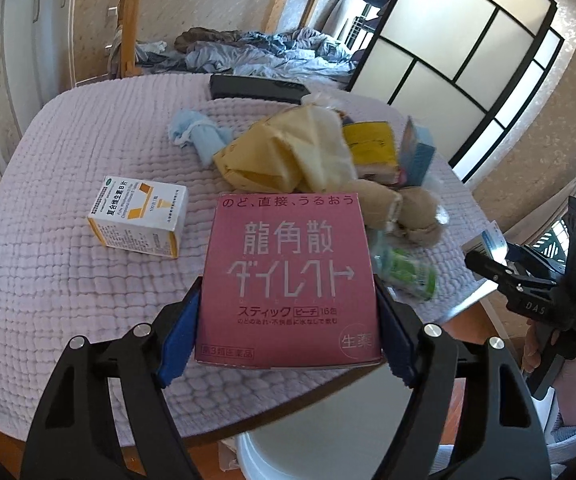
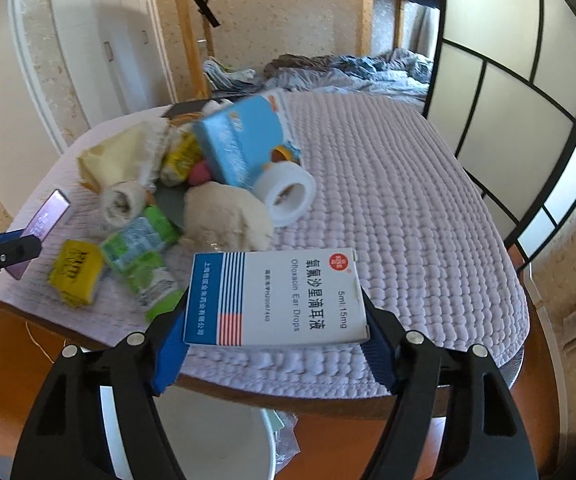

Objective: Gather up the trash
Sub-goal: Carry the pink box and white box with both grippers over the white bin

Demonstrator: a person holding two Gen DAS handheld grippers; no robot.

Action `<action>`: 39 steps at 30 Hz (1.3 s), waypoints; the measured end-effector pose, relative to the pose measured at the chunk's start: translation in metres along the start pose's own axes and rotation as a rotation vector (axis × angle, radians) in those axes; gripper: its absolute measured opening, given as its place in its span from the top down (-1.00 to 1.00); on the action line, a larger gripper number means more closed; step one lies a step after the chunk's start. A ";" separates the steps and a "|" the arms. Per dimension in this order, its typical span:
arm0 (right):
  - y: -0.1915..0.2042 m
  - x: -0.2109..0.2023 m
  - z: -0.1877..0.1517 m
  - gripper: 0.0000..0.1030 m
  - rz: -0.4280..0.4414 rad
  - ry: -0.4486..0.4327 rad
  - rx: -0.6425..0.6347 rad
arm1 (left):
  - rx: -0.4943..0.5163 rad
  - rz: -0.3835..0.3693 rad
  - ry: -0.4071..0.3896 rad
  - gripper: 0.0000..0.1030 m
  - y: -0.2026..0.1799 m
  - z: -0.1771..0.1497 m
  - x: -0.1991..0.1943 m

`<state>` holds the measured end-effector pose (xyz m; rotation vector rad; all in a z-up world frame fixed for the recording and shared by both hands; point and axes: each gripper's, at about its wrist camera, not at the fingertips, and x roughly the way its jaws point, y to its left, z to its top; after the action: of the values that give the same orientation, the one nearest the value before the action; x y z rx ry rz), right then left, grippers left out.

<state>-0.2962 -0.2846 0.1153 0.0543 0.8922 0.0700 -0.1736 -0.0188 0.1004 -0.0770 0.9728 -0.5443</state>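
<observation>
Keep the left gripper [image 1: 288, 312] jaws clamped on the pink box [image 1: 288, 280] and the right gripper [image 2: 275, 332] jaws clamped on the ear-drops box [image 2: 275, 298]; release both over the white bin [image 2: 211, 436] below the tabletop [image 2: 408, 208] edge.

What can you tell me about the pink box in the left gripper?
The pink box is a flat, square cardboard carton, printed in white and red Japanese lettering, with a round mark at its lower right corner. It looks intact and closed. The left gripper clamps it by its two side edges between blue pads, printed face toward the camera. It sits over the near edge of the quilted table cover; the right wrist view shows it raised, edge-on.
</observation>
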 end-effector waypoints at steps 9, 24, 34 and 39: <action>0.024 -0.027 -0.003 -0.40 0.089 0.008 -0.057 | 0.020 0.017 0.013 -0.53 -0.019 -0.015 -0.016; 0.044 -0.037 -0.032 -0.41 0.172 0.089 -0.097 | 0.043 -0.038 0.065 -0.53 -0.038 -0.055 -0.029; 0.053 -0.027 -0.050 -0.41 0.197 0.155 -0.108 | 0.085 -0.077 0.140 -0.53 -0.052 -0.080 -0.025; 0.058 -0.017 -0.056 -0.41 0.195 0.176 -0.119 | 0.076 -0.086 0.168 -0.53 -0.052 -0.086 -0.017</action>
<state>-0.3526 -0.2272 0.0984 0.0244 1.0549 0.3135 -0.2710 -0.0409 0.0801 -0.0045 1.1145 -0.6745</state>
